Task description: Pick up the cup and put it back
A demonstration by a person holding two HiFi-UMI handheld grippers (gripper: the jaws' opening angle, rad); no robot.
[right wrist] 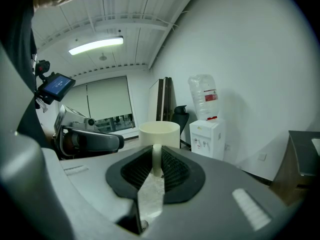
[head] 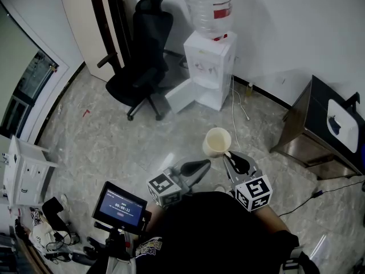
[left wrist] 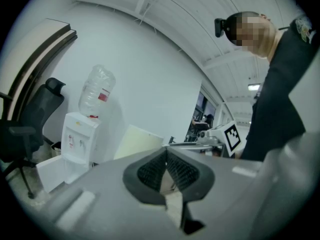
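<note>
Grey marbled floor [head: 114, 147] underfoot, water dispenser [head: 210, 67] and office chair [head: 140, 61] by the white wall. Clamps right gripper [right wrist: 156, 166] on the handle [right wrist: 156, 156] of the cream cup [right wrist: 159, 132], cup body just beyond the jaw tips, in the air above the floor. Stands upright, mouth up, long axis vertical, handle turned back into the jaws. Holds left gripper [left wrist: 166, 166] closed on nothing, just beside.
</note>
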